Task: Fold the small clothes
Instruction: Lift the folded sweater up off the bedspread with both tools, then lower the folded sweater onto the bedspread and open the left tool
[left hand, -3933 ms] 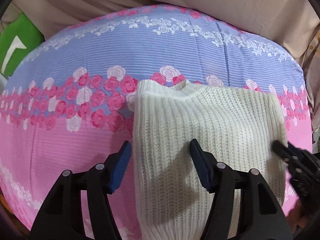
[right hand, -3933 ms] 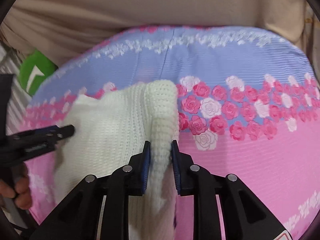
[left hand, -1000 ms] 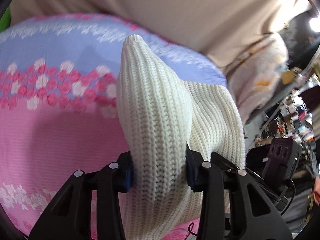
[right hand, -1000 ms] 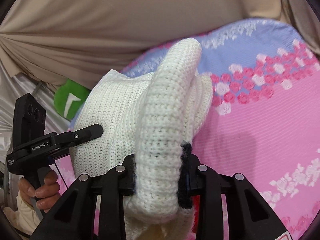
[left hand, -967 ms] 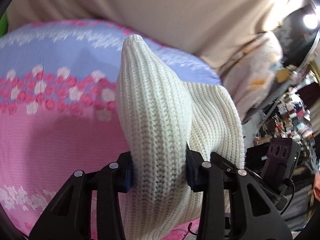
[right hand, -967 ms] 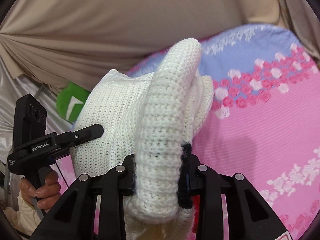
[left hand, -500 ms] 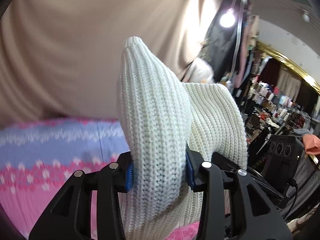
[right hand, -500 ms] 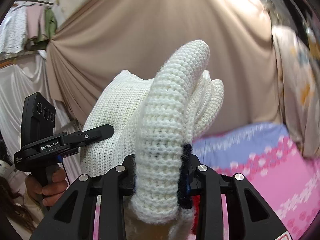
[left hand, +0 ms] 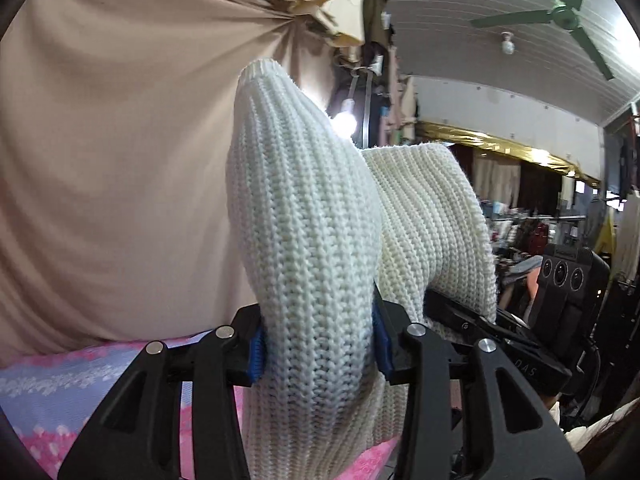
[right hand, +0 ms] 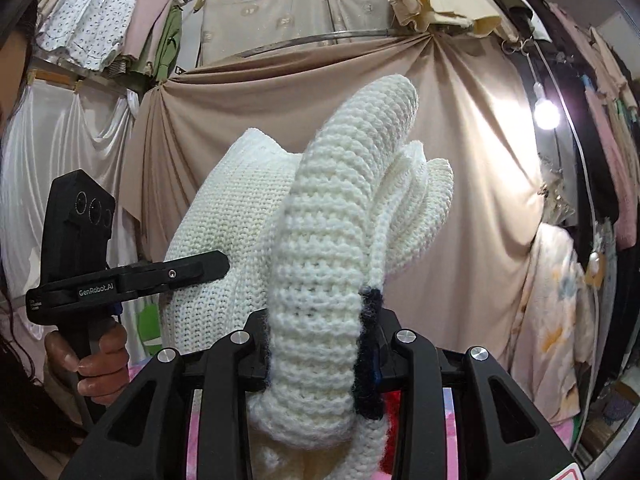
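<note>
I hold the white knit sweater (left hand: 304, 248) up in the air above the floral bed sheet (left hand: 48, 384), one side in each tool. My left gripper (left hand: 316, 354) is closed on a thick bunch of it, and my right gripper (right hand: 320, 354) is clamped on a rolled edge. I judge it soft, bulky and light, so it sags and stretches; the thick rib gives good friction. Better hold is at the corners, not the bunched middle.

Bare bulb (right hand: 547, 114) glares on beige curtain (right hand: 460, 160); strong fisheye bending, black corners; sweater (left hand: 308, 248) sharp, evenly lit.
</note>
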The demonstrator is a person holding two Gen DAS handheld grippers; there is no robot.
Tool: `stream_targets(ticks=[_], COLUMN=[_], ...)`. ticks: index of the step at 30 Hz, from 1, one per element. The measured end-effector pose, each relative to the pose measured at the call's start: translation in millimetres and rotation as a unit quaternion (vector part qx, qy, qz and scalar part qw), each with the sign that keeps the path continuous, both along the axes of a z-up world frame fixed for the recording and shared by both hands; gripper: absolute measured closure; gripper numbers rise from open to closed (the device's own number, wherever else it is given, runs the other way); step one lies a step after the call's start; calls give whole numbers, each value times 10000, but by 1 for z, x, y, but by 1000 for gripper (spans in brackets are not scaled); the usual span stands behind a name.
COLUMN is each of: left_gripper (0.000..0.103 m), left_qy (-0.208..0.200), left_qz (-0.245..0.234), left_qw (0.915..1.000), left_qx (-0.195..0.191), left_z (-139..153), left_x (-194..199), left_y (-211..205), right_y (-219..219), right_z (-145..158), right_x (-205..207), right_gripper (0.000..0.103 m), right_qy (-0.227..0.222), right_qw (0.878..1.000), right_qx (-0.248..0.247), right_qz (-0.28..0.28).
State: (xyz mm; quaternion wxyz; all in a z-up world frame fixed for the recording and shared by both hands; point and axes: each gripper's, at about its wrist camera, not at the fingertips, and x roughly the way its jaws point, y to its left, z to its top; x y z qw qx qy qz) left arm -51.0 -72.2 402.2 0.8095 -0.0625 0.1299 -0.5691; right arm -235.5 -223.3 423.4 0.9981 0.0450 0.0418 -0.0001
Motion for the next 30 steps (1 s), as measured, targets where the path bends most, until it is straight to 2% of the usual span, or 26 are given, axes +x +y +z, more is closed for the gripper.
stream_targets(ticks=[3,6,11,15,17,21,24,25,26,27,28,29,30], left_gripper=[62,63,63,63,63,63,62,60,52,44,42,43,45], left_qy=[318,921,1985,2586,2732,2638,2648,2663,2701,2702,2683,2709,2878], left_qz=[507,1050,1685,1854,1858,1790,1698,1686,1695,1761,1948,2339,2707], left_qw=[9978,9879,9594,9403,9365,9411,9417,9414,9404,9390,9350,9218,8988], left_qx=[297,679,1089,1208,1174,1125,1194,1204,1182,1196,1257,1491,1901], left_z=[-27,-69,-141,-183,-194,-189,-204,-213,-232,-247,-269,-302,-337], left_x=[22,56,102,125,138,156,185,197,218,230,246,264,281], left_y=[19,40,78,98,107,108,107,104,98,93,90,87,86], right_y=[-6,-9,7,24,32,36,31,27,22,11,-2,-16,-28], right_z=[-31,-80,-165,-202,-206,-204,-211,-221,-235,-255,-279,-310,-338], right_x=[39,90,156,181,190,213,244,258,272,288,303,320,331], right_gripper=[71,71,71,71,71,71,71,68,65,56,54,53,53], right_qy=[345,891,1969,2485,2546,2452,2505,2532,2567,2642,2741,2934,3250], right_qw=[9977,9890,9610,9474,9477,9544,9565,9577,9582,9568,9551,9508,9404], right_qx=[401,845,1423,1420,1300,1095,996,939,892,889,903,926,997], right_qz=[429,829,1322,1431,1420,1301,1113,996,891,826,671,370,70])
